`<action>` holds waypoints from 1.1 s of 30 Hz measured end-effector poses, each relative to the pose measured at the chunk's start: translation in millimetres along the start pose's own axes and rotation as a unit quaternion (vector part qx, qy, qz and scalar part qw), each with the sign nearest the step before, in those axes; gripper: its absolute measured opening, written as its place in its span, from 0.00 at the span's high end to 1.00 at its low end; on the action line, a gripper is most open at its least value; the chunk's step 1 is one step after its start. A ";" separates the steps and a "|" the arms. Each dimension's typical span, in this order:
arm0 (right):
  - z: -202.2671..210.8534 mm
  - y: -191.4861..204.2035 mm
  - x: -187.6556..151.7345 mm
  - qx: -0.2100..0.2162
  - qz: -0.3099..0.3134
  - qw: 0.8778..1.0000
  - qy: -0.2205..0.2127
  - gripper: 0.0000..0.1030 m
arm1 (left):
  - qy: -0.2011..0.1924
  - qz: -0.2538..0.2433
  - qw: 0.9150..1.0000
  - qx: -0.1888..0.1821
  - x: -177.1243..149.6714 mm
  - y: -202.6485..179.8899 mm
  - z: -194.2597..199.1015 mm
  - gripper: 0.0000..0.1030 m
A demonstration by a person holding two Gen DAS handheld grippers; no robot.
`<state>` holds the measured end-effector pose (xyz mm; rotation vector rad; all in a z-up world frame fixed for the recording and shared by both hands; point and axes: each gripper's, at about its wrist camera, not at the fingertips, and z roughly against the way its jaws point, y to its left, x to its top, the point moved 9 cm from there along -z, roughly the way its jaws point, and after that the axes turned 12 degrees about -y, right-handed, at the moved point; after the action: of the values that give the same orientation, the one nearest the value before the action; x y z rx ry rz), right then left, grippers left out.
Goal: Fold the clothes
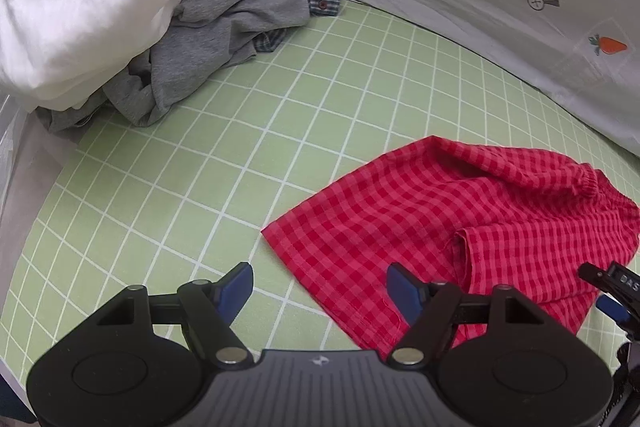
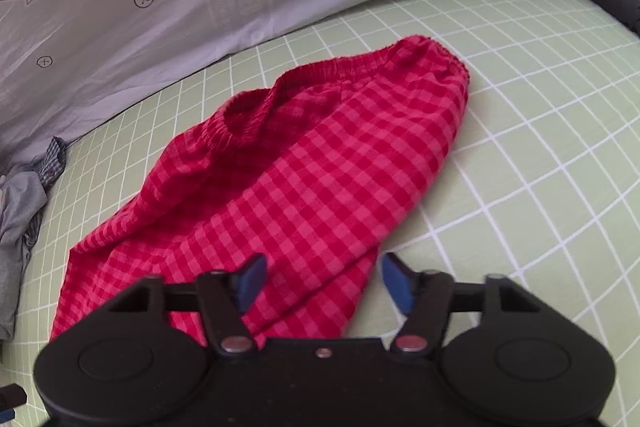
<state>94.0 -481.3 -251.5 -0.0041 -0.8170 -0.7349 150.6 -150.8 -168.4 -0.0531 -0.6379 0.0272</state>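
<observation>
Left gripper (image 1: 320,287): released, jaws spread wide, nothing between them; it hangs over the green sheet (image 1: 200,167) at the near left corner of the shorts (image 1: 460,219), its right finger over the hem.
Right gripper (image 2: 320,279): released too, jaws apart, empty; it hangs above the shorts' (image 2: 300,187) near hem, left finger over the cloth, right finger just past the cloth's right edge, over the sheet (image 2: 520,147).
Shorts: red checked, lying flat on the sheet between the two grippers.
Long axis: runs from the near hem to the elastic waistband (image 2: 344,71) at the far end.
Pointing: waistband away from the grippers, toward the grey duvet (image 2: 120,7); leg openings toward the grippers.
Fold: in the left view one leg lies over the other.
Pile (image 1: 120,27): white and grey clothes heaped at the sheet's far left corner, well apart from the shorts.
Duvet: grey, carrot print (image 1: 608,45), along the sheet's far edge.
</observation>
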 end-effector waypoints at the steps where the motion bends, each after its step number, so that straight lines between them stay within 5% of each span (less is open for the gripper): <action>1: -1.2 -0.7 0.5 0.002 -0.004 1.000 0.000 0.63 | -0.002 0.000 1.000 -0.001 0.6 0.0 1.4 0.28; 4: 5.1 -1.5 7.9 0.020 0.004 1.000 -0.019 0.93 | -0.007 0.000 1.000 0.000 3.0 -0.8 2.9 0.28; 13: 54.6 -14.9 37.5 0.048 0.065 0.994 -0.069 0.96 | 0.013 0.010 1.000 0.019 -6.5 1.9 -8.3 0.28; 25: 54.2 -93.8 71.2 -0.020 0.019 0.997 -0.071 0.98 | 0.049 0.012 0.998 0.046 -16.9 1.4 -32.7 0.28; 27: 49.5 -103.5 69.0 -0.026 -0.004 0.998 -0.051 0.85 | 0.057 0.010 0.997 0.049 -18.4 1.4 -38.0 0.28; 29: 45.4 -97.7 59.0 -0.020 -0.018 0.999 -0.034 0.44 | 0.064 0.007 0.997 0.052 -19.0 1.5 -42.8 0.28; 31: 42.2 -85.3 46.8 -0.007 -0.029 0.999 -0.022 0.26 | 0.065 0.004 0.996 0.053 -18.0 0.9 -44.8 0.28; 33: 36.7 -71.5 35.3 0.007 -0.050 0.999 -0.008 0.21 | 0.064 0.000 0.997 0.051 -16.4 -0.9 -45.0 0.28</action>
<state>43.1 -546.3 -221.6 0.0444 -0.8418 -0.8232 164.2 -154.2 -214.1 0.0435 -0.5084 0.0563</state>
